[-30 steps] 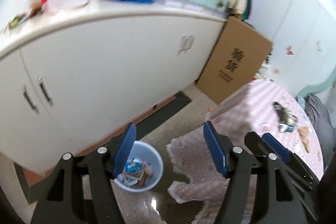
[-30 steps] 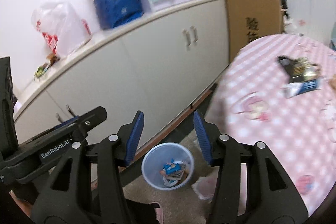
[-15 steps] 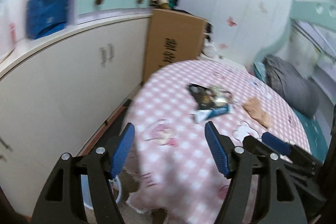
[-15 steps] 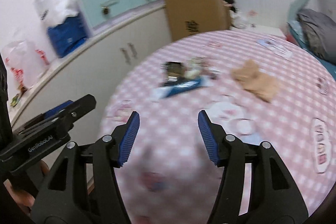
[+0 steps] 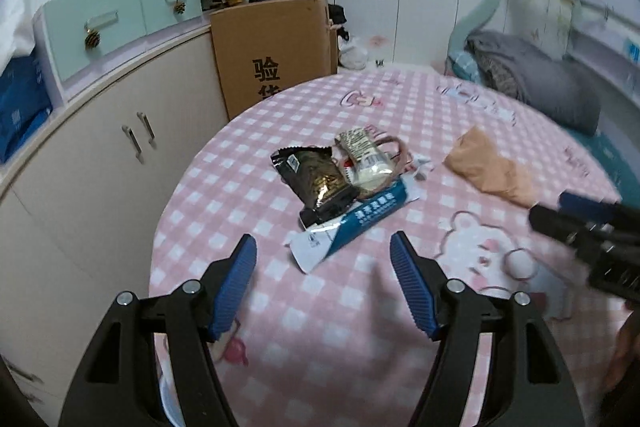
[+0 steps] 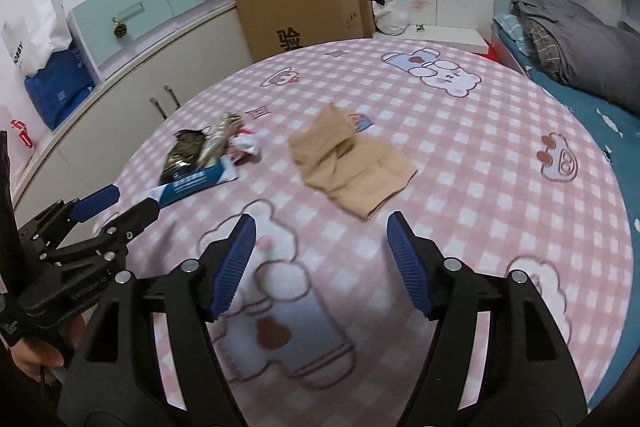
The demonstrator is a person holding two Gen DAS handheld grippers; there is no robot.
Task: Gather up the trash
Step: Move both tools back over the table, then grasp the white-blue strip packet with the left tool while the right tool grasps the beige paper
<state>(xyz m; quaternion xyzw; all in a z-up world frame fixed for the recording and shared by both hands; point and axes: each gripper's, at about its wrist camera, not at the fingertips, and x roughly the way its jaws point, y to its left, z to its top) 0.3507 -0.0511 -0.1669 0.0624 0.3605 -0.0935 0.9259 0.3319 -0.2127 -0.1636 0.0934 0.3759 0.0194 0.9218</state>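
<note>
A small heap of wrappers lies on the pink checked tablecloth: a black snack bag, a pale wrapper and a blue-and-white wrapper. My left gripper hovers open just short of the blue-and-white wrapper, nothing between its fingers. A crumpled tan paper bag lies in the middle of the table. My right gripper is over the cloth near that bag, its jaws opening and empty. The wrappers sit to its left, beside the left gripper.
White cabinets run along the left, with a cardboard box behind the table. A bed with a grey blanket stands at the right. A hand holds the left gripper's handle at the lower left.
Both grippers have swung away from the blue bin on the floor and now face the tabletop. The right gripper's jaws have widened. The left gripper has rolled level.
</note>
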